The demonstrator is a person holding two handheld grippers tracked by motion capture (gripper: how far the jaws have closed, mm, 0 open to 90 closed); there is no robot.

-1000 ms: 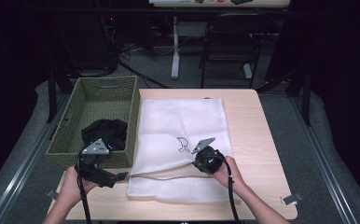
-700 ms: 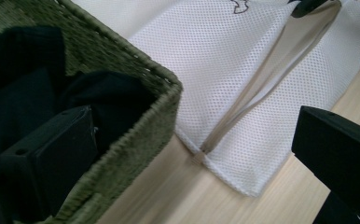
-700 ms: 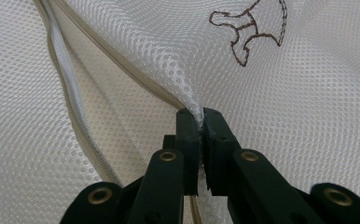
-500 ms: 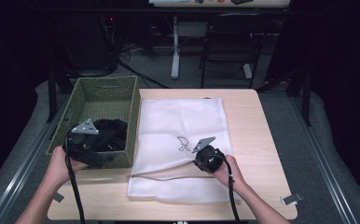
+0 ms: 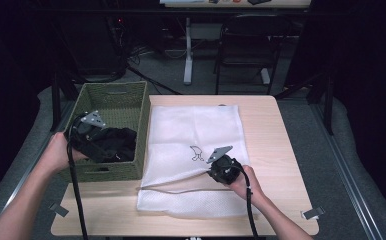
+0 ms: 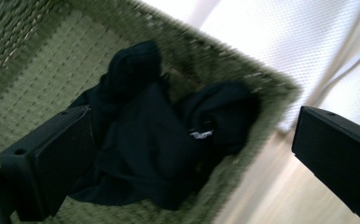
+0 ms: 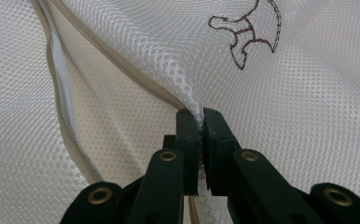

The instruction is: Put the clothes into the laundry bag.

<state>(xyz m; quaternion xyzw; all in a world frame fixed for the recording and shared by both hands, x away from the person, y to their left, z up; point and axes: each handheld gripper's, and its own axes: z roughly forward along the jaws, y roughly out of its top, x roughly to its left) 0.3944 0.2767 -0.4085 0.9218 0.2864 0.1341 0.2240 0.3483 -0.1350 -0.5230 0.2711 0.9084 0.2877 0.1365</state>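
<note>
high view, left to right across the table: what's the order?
left gripper → black garment in the green woven basket → white mesh bag → right gripper, shut on the bag's upper layer → bare tabletop

Table evenly lit, surroundings dark; left gripper view motion-blurred.

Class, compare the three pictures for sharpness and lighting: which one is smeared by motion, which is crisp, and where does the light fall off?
Left gripper view: the green basket rim and black garment are smeared by motion blur. Right gripper view: crisp, each hole of the white mesh bag shows, evenly lit. High view: the table is bright, the room behind falls into deep shadow; slightly soft overall.
</note>
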